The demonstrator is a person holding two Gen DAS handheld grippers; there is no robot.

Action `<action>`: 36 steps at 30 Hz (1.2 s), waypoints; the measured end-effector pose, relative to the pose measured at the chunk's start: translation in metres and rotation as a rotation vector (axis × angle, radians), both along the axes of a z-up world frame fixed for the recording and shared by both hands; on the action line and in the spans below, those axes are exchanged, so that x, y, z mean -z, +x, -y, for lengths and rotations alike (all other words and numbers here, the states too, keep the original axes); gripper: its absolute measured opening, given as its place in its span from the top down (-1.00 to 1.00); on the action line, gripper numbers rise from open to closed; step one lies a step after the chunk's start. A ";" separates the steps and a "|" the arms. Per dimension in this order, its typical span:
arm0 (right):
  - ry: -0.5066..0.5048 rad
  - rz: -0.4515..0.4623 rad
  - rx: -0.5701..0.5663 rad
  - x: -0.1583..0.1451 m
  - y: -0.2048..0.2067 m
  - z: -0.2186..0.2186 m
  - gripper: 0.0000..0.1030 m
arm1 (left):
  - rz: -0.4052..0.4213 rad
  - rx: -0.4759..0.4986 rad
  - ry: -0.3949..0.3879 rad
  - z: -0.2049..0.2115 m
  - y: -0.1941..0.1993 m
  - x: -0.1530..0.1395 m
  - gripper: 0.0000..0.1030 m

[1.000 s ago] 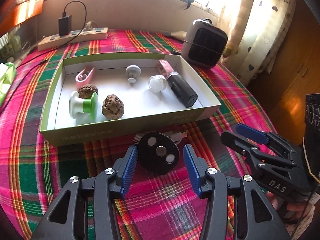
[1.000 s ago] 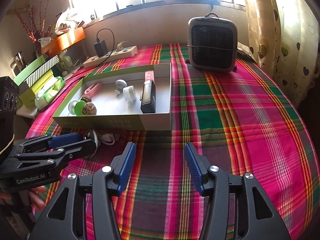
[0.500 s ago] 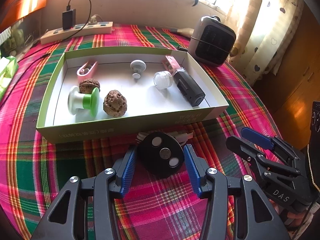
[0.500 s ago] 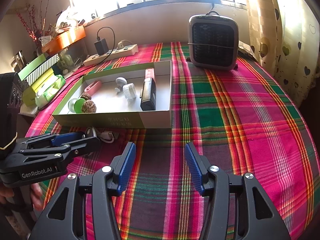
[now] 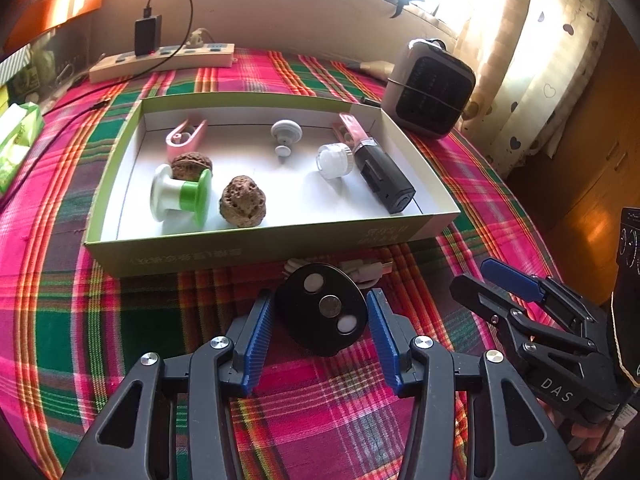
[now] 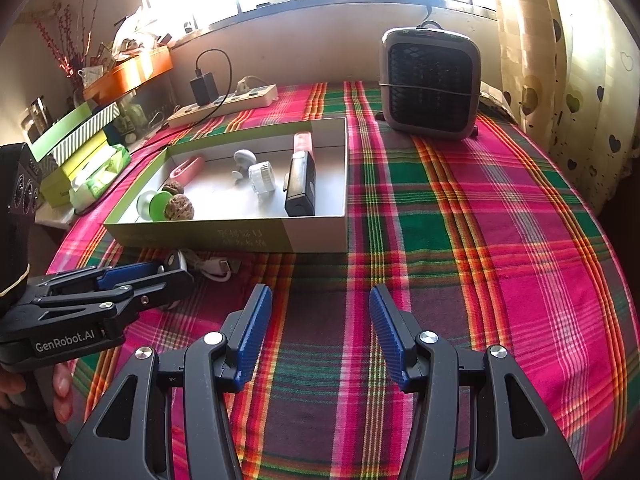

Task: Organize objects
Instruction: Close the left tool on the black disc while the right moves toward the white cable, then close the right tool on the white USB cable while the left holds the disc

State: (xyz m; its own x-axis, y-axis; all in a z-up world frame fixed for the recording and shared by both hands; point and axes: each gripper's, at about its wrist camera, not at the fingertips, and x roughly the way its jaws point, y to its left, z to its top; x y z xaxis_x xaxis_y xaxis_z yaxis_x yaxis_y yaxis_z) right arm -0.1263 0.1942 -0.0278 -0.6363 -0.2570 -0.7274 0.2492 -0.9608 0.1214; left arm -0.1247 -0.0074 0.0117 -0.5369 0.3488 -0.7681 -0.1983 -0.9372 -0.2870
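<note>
The left tool stood wide around a black oval remote on the plaid desk, just near of the green box. The right tool gaped wide, holding nothing.

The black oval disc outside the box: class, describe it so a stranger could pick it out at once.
Find the shallow green box on the plaid tablecloth. Just in front of its near wall, between the left gripper's blue fingers, lies the black oval disc, beside a white cable. Three round spots in a row, two white and one metallic, mark it out.
</note>
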 end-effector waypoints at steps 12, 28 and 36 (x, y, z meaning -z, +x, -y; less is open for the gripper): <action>0.026 0.001 -0.079 0.000 -0.002 0.027 -0.02 | -0.017 -0.029 -0.044 0.018 0.013 0.000 0.11; 0.090 0.030 -0.261 0.012 -0.020 0.076 -0.02 | -0.023 -0.090 -0.059 0.053 0.014 0.001 0.11; 0.096 0.030 -0.294 0.013 -0.019 0.084 0.00 | -0.024 -0.083 -0.063 0.057 0.012 0.003 0.11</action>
State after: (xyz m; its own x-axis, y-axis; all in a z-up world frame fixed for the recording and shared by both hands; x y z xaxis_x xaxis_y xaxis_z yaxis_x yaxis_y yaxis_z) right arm -0.1450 0.1100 -0.0406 -0.5231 -0.3560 -0.7744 0.5156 -0.8556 0.0450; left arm -0.1130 -0.0641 0.0090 -0.5801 0.2536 -0.7740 -0.1256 -0.9668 -0.2227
